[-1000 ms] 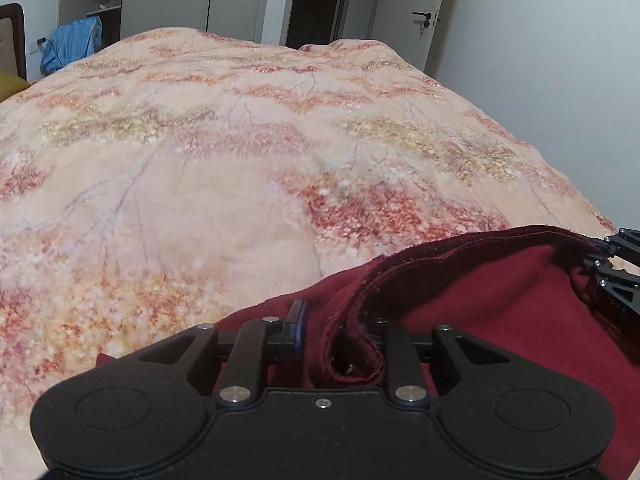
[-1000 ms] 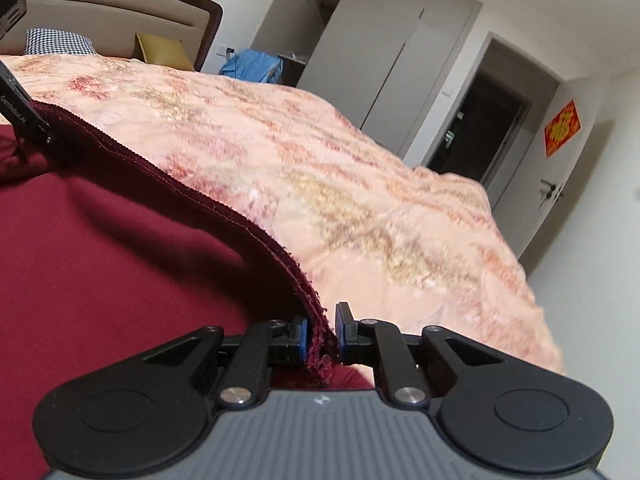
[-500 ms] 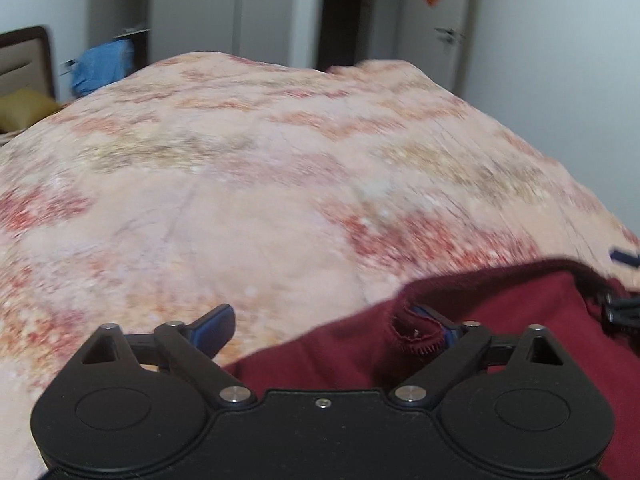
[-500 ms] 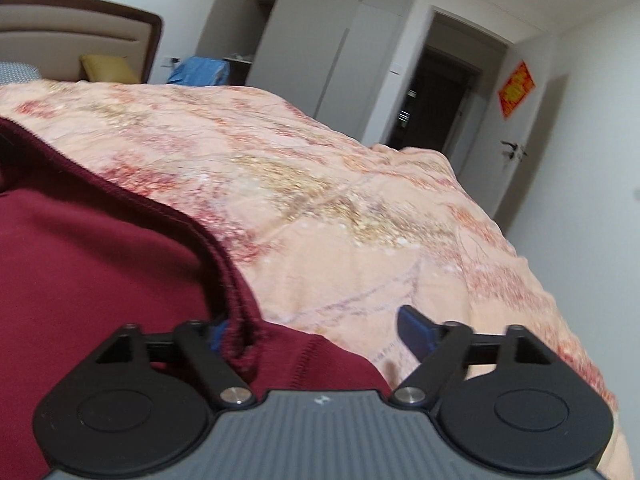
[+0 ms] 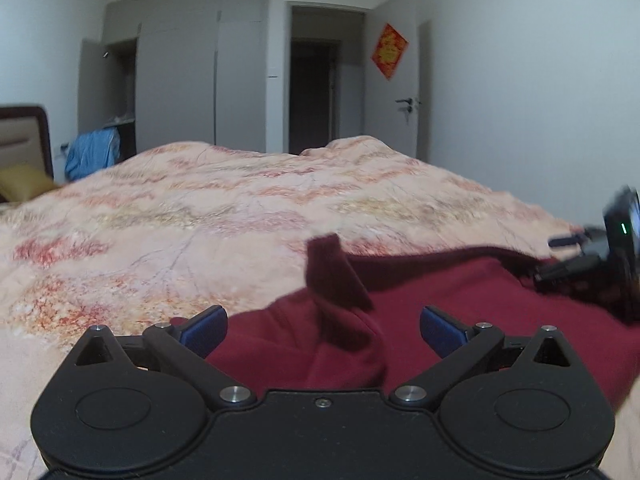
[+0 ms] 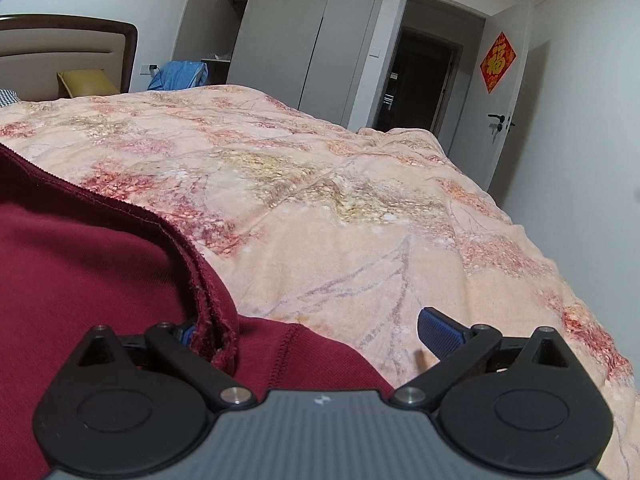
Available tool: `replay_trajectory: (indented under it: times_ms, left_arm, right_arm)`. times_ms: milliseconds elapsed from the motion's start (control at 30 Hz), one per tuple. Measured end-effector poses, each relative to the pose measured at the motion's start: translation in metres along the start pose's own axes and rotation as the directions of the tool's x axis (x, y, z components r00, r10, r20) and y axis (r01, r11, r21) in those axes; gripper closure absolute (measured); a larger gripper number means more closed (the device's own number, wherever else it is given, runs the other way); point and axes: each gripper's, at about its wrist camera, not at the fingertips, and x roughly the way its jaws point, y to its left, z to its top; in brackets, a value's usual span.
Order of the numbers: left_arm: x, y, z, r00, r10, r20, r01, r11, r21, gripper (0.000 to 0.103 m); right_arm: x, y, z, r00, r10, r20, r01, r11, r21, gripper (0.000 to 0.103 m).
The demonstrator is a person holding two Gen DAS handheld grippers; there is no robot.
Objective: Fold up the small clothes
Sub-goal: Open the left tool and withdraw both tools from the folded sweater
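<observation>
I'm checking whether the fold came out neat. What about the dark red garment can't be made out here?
- Dark red garment, left wrist view: near part hidden behind the left gripper; raised flap blurred.
- Right wrist view: garment cut off by the left edge; its left fingertip hidden behind the hem.
- Garment type: unclear.

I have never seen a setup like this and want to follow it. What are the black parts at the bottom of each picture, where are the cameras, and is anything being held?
Those are two hand-held grippers, each carrying its own camera that looks forward along its fingers. One picture comes from the left gripper, the other from the right gripper. Both point across a bed with a floral quilt. A dark red garment lies on it. Both sets of jaws have just been opening and now stand wide, so nothing is gripped; a raised fold of cloth sits loosely between the left one's blue fingertips.
</observation>
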Motion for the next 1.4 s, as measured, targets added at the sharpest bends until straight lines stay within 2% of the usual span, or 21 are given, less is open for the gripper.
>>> replay_trajectory:
  times_ms: [67,133,200,333,433,500,567,633,733,867,967,1033,1067,1100,1133,1267,1400]
  left_arm:
    - [0.003,-0.012,-0.007,0.999,0.018,-0.031,-0.015,0.997,0.080,0.001]
    - [0.014,-0.019,-0.011,0.993,0.090,-0.070,-0.078,0.984,0.160,0.001]
    - [0.028,-0.015,-0.011,0.981,0.157,-0.114,-0.136,0.975,0.173,0.001]
    - [0.049,0.023,0.000,0.963,0.191,-0.188,-0.192,0.981,0.013,0.001]
    - [0.063,0.059,0.009,0.929,0.273,-0.249,-0.301,0.950,-0.080,0.001]
    - [0.065,0.078,0.014,0.921,0.291,-0.259,-0.334,0.932,-0.142,0.001]
    - [0.061,0.085,0.021,0.926,0.276,-0.257,-0.330,0.923,-0.198,0.001]
    - [0.052,0.076,0.026,0.934,0.283,-0.218,-0.331,0.916,-0.226,0.001]
    - [0.043,0.049,0.029,0.959,0.238,-0.157,-0.270,0.935,-0.231,0.001]
    - [0.048,0.007,0.024,0.982,0.156,-0.106,-0.175,0.964,-0.202,0.001]
    - [0.064,-0.017,0.016,0.979,0.168,-0.116,-0.183,0.973,-0.139,0.001]
    - [0.079,-0.025,0.003,0.967,0.216,-0.136,-0.230,0.969,-0.094,0.001]
    - [0.089,-0.022,-0.006,0.953,0.244,-0.183,-0.264,0.960,-0.094,0.001]
    - [0.095,-0.021,-0.013,0.948,0.247,-0.202,-0.272,0.957,-0.105,0.000]
    - [0.096,-0.018,-0.016,0.950,0.243,-0.193,-0.268,0.956,-0.115,0.000]
    - [0.094,-0.013,-0.016,0.955,0.228,-0.189,-0.255,0.958,-0.135,0.001]
    - [0.094,-0.009,-0.017,0.959,0.209,-0.192,-0.240,0.958,-0.157,0.000]
  right_arm:
    - [0.000,0.001,0.000,1.000,-0.004,0.000,0.004,1.000,-0.004,0.000]
    - [0.000,0.003,-0.001,1.000,-0.009,0.001,0.009,1.000,-0.011,0.000]
    - [0.000,0.005,-0.001,1.000,-0.016,0.003,0.016,1.000,-0.019,0.000]
    - [-0.001,0.009,-0.002,1.000,-0.029,0.012,0.029,0.999,-0.033,0.000]
    - [-0.001,0.010,-0.002,0.999,-0.032,0.014,0.033,0.999,-0.038,0.000]
    - [0.000,0.010,-0.003,1.000,-0.028,0.013,0.028,0.999,-0.032,0.000]
    - [0.000,0.008,-0.003,1.000,-0.021,0.010,0.021,1.000,-0.023,0.000]
    - [0.001,0.006,-0.003,1.000,-0.009,0.006,0.009,1.000,-0.008,0.000]
    - [0.003,0.001,-0.003,1.000,0.018,-0.002,-0.018,1.000,0.024,0.000]
    - [0.005,-0.007,-0.004,0.999,0.052,-0.015,-0.051,0.996,0.075,0.000]
    - [0.005,-0.007,-0.004,0.999,0.049,-0.011,-0.048,0.996,0.079,0.000]
    - [0.003,-0.004,-0.005,0.999,0.036,-0.003,-0.035,0.997,0.068,0.000]
    - [0.001,-0.003,-0.005,1.000,0.028,0.007,-0.029,0.998,0.064,0.000]
    - [-0.002,-0.003,-0.005,0.999,0.025,0.024,-0.027,0.998,0.064,0.000]
    - [-0.007,-0.006,-0.004,0.998,0.032,0.047,-0.035,0.997,0.075,0.000]
    - [-0.021,-0.039,0.004,0.989,0.113,0.099,-0.133,0.966,0.223,0.000]
    - [-0.026,-0.071,0.011,0.956,0.275,0.097,-0.291,0.879,0.378,0.000]
